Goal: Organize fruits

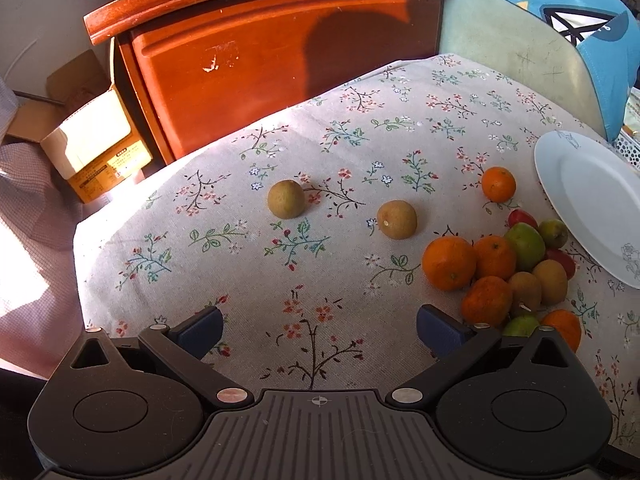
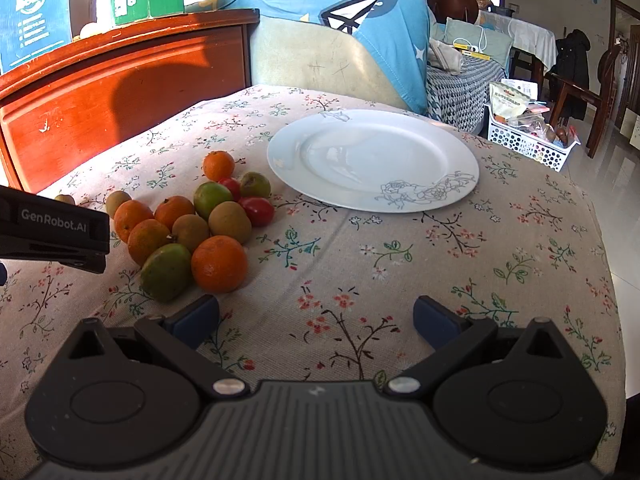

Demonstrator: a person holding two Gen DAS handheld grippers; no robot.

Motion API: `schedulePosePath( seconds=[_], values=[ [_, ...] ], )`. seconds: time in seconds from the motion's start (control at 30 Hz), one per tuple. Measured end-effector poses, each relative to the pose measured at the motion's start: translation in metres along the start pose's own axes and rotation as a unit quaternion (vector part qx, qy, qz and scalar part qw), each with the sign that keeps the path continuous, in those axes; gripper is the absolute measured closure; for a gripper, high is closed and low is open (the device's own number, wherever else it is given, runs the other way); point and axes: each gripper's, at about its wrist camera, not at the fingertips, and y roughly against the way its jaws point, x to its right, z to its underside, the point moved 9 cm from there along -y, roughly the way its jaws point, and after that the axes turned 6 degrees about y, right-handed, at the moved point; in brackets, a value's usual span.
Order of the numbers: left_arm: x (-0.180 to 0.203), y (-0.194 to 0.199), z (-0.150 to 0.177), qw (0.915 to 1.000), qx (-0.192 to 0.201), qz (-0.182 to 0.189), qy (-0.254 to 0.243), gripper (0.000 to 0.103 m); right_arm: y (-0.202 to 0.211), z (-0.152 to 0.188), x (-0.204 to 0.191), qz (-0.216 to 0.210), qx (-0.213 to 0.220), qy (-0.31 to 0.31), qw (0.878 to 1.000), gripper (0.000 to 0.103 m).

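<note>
A pile of fruit lies on the floral tablecloth: oranges [image 1: 450, 263], brown kiwis [image 1: 551, 282], green fruits [image 1: 526, 246] and small red ones. Two kiwis [image 1: 286, 199] [image 1: 397, 219] and one orange [image 1: 498, 184] lie apart from it. The pile also shows in the right wrist view [image 2: 219, 264], left of a white plate [image 2: 452, 190] that holds nothing. My left gripper [image 1: 319, 330] is open and empty, above the cloth left of the pile. My right gripper [image 2: 316, 320] is open and empty, in front of the plate. The left gripper's body [image 2: 54, 226] shows at that view's left edge.
A red-brown wooden headboard [image 1: 260, 60] stands behind the table. A blue cloth drapes a chair [image 2: 340, 28] at the back. A cardboard box [image 1: 92, 148] sits on the floor at left. A white basket [image 2: 528, 140] stands at the far right. The table edge drops off at right.
</note>
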Motion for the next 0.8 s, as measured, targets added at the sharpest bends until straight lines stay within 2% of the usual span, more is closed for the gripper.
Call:
schedulePosePath(
  seconds=[0.13,0.47,0.53,0.7,0.8],
  values=[
    [0.000,0.010,0.001,0.9999,0.004,0.001,-0.015,0.000,0.000,0.000,0.000,0.000,0.000,0.000,1.000,0.001],
    [-0.006,0.021,0.004,0.9998,-0.006,0.009,-0.019,0.000,0.001,0.000,-0.001,0.000,-0.005,0.005,1.000,0.001],
    [-0.006,0.024,0.006,0.9996,-0.009,0.011,-0.024,0.000,0.002,-0.001,0.000,-0.008,-0.022,0.008,1.000,0.001],
    [-0.010,0.032,0.005,0.9996,-0.008,0.014,-0.022,0.000,0.004,-0.001,-0.002,-0.022,-0.102,0.013,0.994,0.001],
    [-0.010,0.040,0.003,0.9994,-0.006,0.019,-0.028,0.000,0.010,0.000,-0.002,-0.037,-0.123,0.009,0.992,0.001]
  ],
)
